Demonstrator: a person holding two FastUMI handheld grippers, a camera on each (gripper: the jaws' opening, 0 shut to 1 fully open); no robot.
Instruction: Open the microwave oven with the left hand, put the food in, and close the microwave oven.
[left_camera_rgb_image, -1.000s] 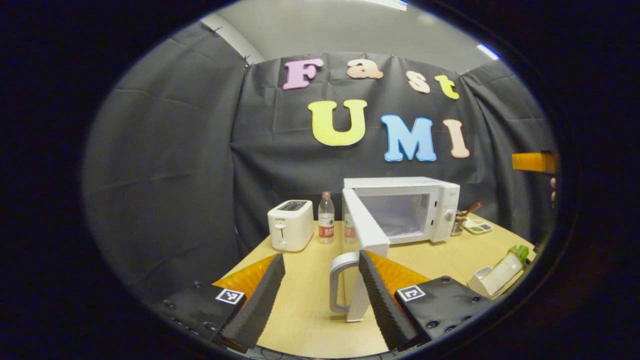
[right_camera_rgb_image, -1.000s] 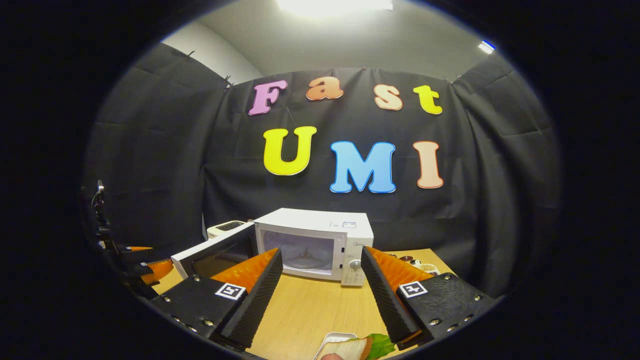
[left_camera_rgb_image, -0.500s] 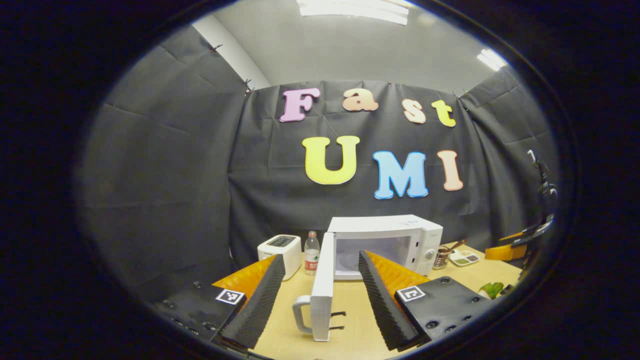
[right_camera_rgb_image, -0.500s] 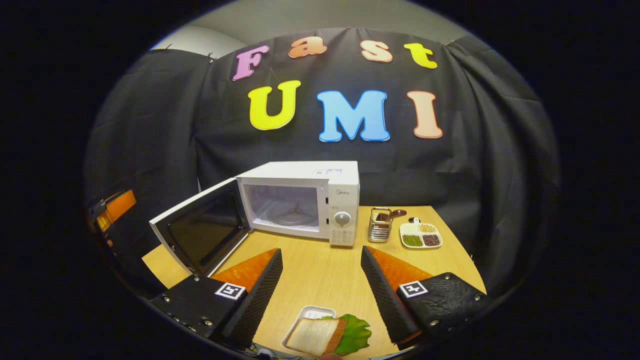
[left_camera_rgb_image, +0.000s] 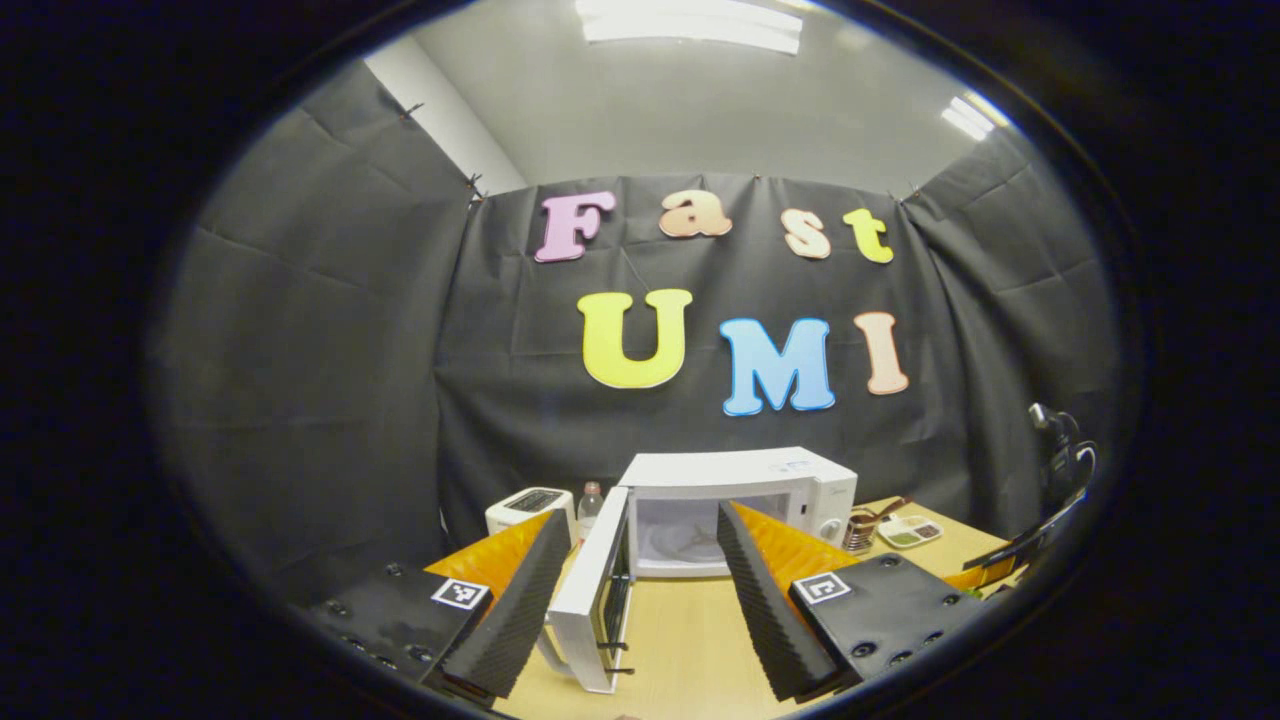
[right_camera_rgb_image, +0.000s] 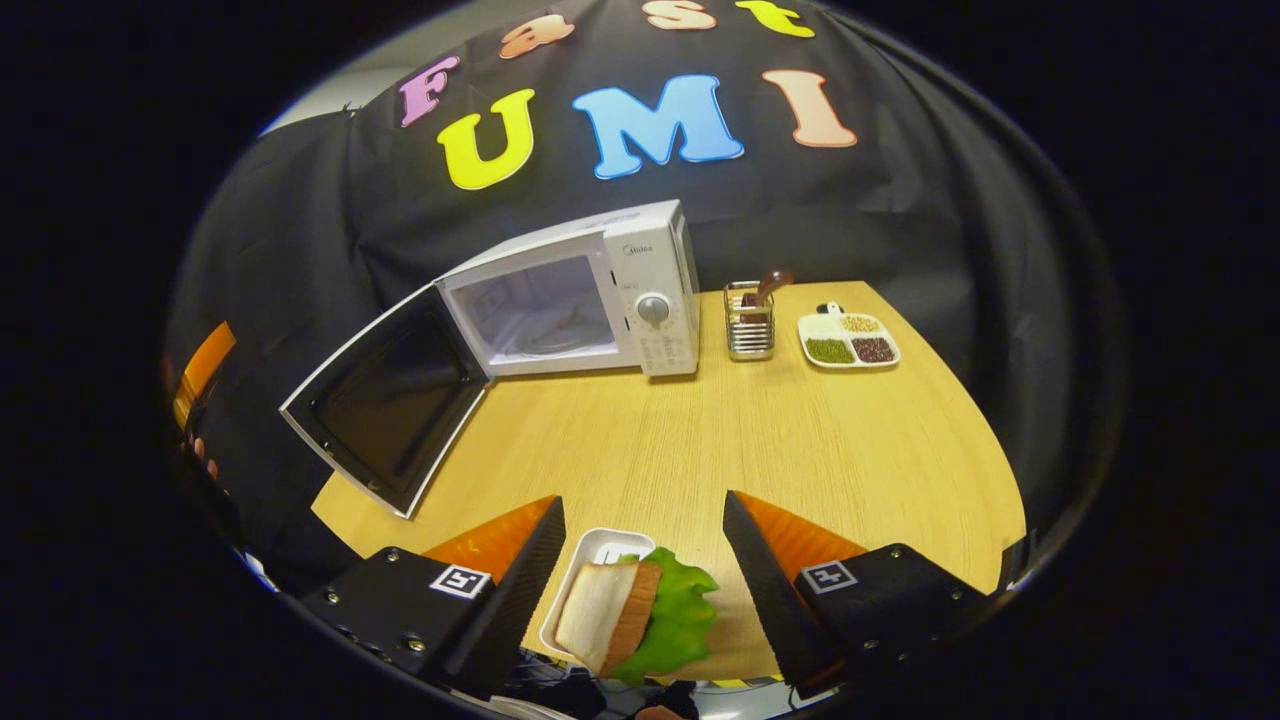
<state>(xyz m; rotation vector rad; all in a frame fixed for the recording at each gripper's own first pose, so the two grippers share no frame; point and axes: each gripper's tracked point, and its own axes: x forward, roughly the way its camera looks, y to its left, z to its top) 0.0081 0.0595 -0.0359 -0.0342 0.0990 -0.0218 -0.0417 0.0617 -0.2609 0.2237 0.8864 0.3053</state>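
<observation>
Microwave (right_camera_rgb_image: 590, 295) door (right_camera_rgb_image: 385, 405) stands swung wide to the left of your right gripper (right_camera_rgb_image: 640, 590); cavity open, turntable visible inside.

Your right gripper is spread wide and holding nothing. The food sits right between its fingers, low and close: a sandwich (right_camera_rgb_image: 625, 620) of bread, something brown and a lettuce leaf, lying on a small white tray (right_camera_rgb_image: 592, 555) at the near edge of the table (right_camera_rgb_image: 800, 440).

Your left gripper (left_camera_rgb_image: 635, 600) is also spread wide and empty. The door's edge (left_camera_rgb_image: 590, 600) and its handle lie between and just ahead of the fingers, not touched by either.

Handling, as a judgement:
- Sandwich looks soft and light. Squeeze it directly and it will likely crush, or the layers will slide apart.
- Lettuce hangs off the tray's right side, floppy; expect it to drag or drop.
- Tray looks stiff, light, probably smooth. Better hold: pinch the tray across its rim, one finger on each long side, and carry it level.
- If the rim is too shallow to catch, close gently on the bread's flat faces.

Utensil holder (right_camera_rgb_image: 748, 320) and a divided dish (right_camera_rgb_image: 848, 340) stand well ahead to the right, clear of the path to the cavity.
</observation>
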